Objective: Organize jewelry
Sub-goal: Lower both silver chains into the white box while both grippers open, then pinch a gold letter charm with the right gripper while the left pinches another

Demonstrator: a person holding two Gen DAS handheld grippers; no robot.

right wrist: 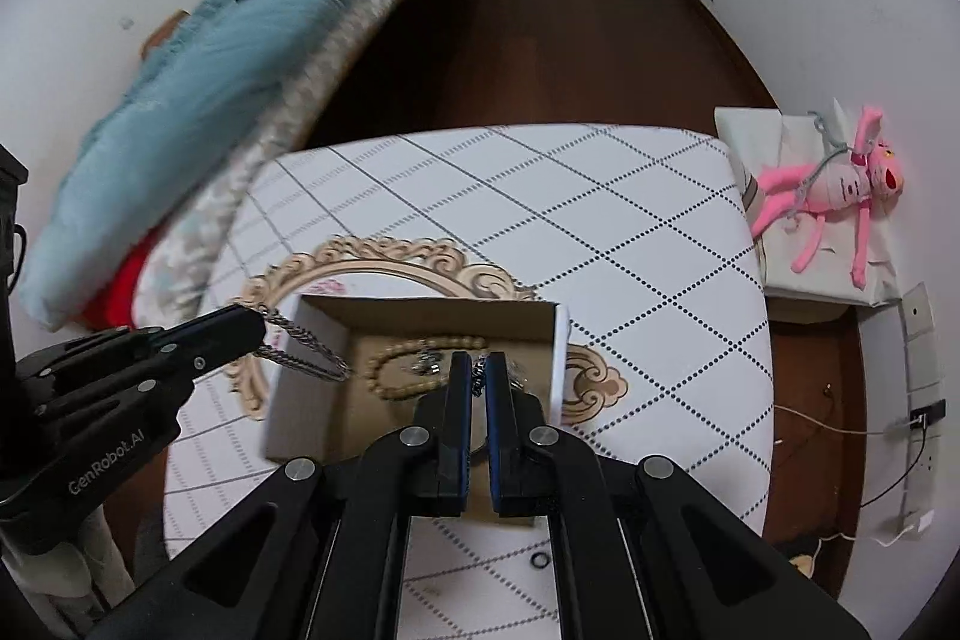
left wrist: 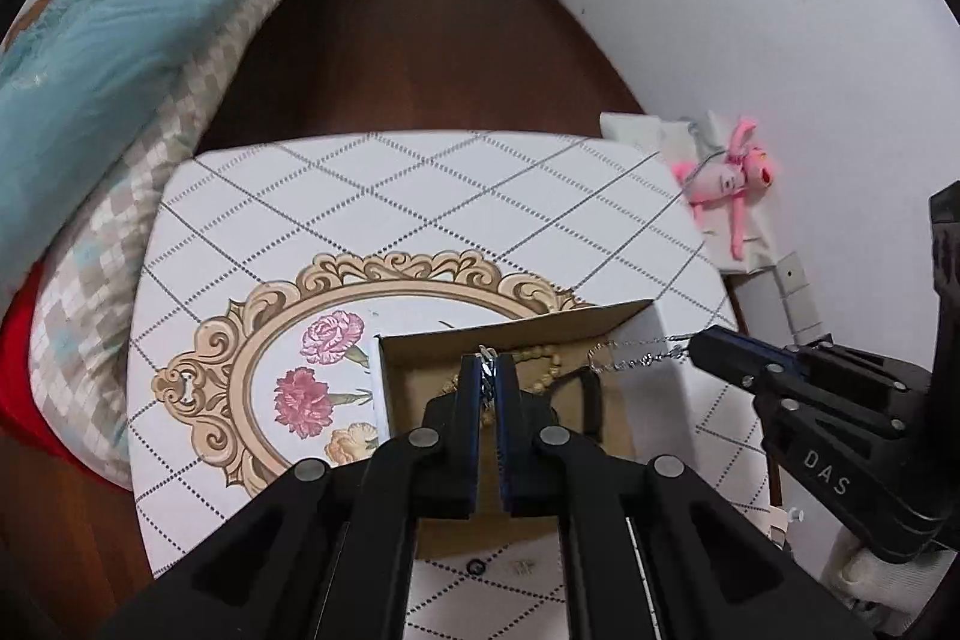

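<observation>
behind your work a brown floor runs to a white wall, with a quilted white table (left wrist: 420,196) in front of you and an open cardboard box (right wrist: 420,316) sitting on its printed floral medallion. you hold a silver chain (left wrist: 636,355) between both tools: the left gripper (left wrist: 489,370) is clamped on one end of it, and the right gripper (right wrist: 478,376) is clamped on the other, each with its fingers nearly together and links showing in the slit. it looks as if you pinch both ends so the chain hangs straightened, not balled up, and can be laid down untangled. its long axis runs side to side across the box, from the left tool near the box's left wall to the right tool near its right wall, sagging in a shallow loop above the interior. a string of tan wooden beads (right wrist: 414,361) already lies curled on the box floor beneath. a small black ring (right wrist: 539,559) rests on the table near the box's front edge.
</observation>
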